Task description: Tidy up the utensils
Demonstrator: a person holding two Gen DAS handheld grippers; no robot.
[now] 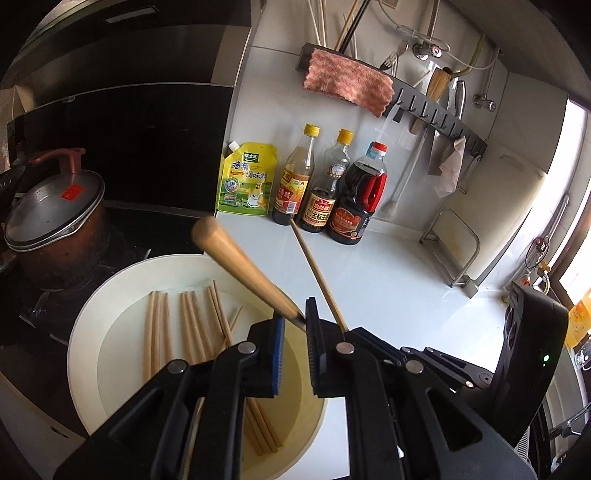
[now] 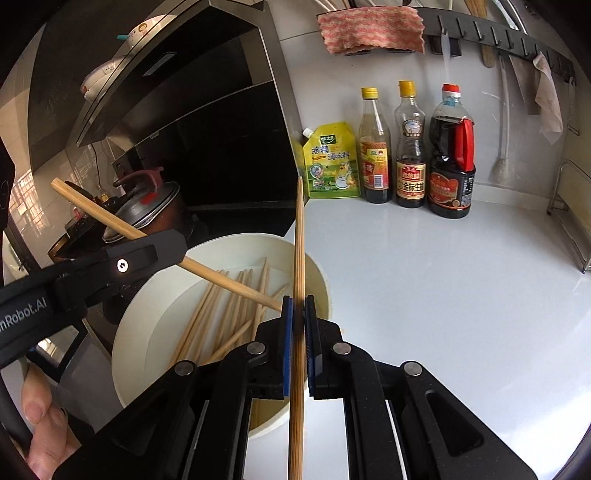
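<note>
left gripper (image 1: 295, 325) jaws grip one chopstick (image 1: 240, 266), angled to 10 o'clock. right gripper (image 2: 298, 321) jaws clamp another chopstick (image 2: 300, 258), pointing to 12 o'clock. remaining chopsticks lie in the white bowl (image 2: 236, 245) on the tabletop (image 2: 443, 277). advise keeping both grips firm and sticks apart.

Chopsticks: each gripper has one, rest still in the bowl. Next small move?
Probably carry both up toward the holder on the wall rail, where chopsticks already stand. The right gripper is shut on a chopstick, the left gripper holds another, both lifted clear of the white bowl.
</note>
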